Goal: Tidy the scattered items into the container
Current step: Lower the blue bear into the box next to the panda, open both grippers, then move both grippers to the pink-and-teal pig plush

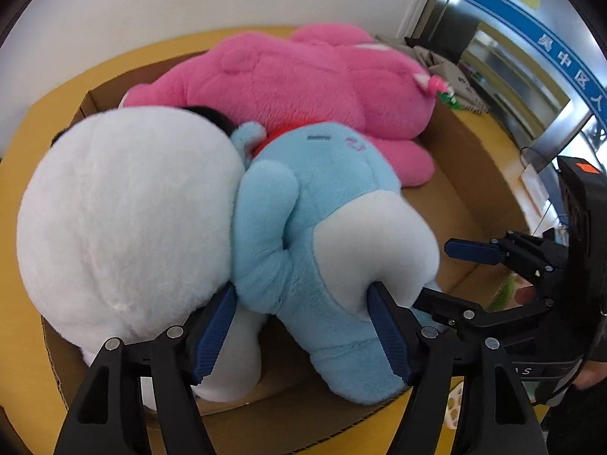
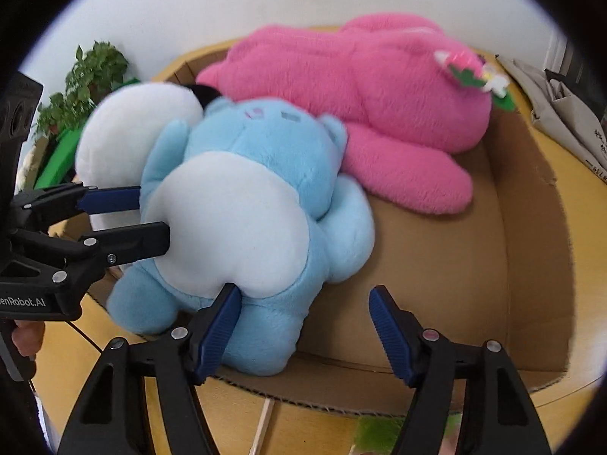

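A cardboard box (image 1: 461,174) (image 2: 531,235) holds three plush toys: a pink one (image 1: 303,79) (image 2: 379,87) at the back, a white one (image 1: 125,220) (image 2: 140,121) at the left, and a blue one with a white belly (image 1: 322,208) (image 2: 242,204) at the front. My left gripper (image 1: 303,303) (image 2: 151,212) has its fingers around the blue plush's lower body, pressing into it. My right gripper (image 2: 303,303) (image 1: 436,265) is open beside the blue plush, its left finger touching the plush's belly.
The box stands on a yellow-wood table (image 2: 592,227). A potted green plant (image 2: 87,76) is at the back left. A grey bag (image 2: 561,113) lies to the right of the box. A white wall is behind.
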Action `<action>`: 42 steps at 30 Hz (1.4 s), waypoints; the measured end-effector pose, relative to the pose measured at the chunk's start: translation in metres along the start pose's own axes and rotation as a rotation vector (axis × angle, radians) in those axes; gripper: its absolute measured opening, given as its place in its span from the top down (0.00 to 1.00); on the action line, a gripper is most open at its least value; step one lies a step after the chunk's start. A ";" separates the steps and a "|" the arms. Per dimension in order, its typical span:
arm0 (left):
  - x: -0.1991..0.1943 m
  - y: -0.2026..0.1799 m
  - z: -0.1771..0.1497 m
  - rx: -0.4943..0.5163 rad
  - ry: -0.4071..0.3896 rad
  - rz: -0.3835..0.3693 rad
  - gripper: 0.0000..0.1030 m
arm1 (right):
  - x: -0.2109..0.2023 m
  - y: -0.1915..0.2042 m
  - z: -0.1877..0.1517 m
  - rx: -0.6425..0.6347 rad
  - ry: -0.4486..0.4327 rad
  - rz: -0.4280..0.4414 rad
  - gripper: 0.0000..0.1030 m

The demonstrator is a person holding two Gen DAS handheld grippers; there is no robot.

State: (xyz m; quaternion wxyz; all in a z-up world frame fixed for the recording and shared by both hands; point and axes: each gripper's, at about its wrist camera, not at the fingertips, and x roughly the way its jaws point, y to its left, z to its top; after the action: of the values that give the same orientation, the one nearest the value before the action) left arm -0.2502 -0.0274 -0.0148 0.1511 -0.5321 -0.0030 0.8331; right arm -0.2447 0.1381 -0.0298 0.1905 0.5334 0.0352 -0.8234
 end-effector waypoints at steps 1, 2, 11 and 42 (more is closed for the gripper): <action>0.004 0.003 -0.002 -0.010 0.004 -0.009 0.23 | 0.005 0.001 0.000 0.008 0.010 0.006 0.33; 0.005 0.005 -0.004 -0.015 0.006 -0.012 0.22 | 0.006 0.000 0.001 0.015 0.013 0.010 0.33; -0.016 -0.003 -0.013 -0.057 -0.031 0.021 0.20 | -0.033 0.013 -0.019 0.021 -0.129 -0.082 0.20; -0.139 -0.050 -0.102 -0.186 -0.323 0.188 0.02 | -0.146 0.037 -0.073 0.013 -0.413 -0.211 0.00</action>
State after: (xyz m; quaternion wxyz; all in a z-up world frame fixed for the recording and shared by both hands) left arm -0.0932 -0.0314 0.0717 0.0205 -0.4012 -0.0544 0.9141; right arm -0.1162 0.1632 0.0747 0.1029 0.3483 0.0460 -0.9306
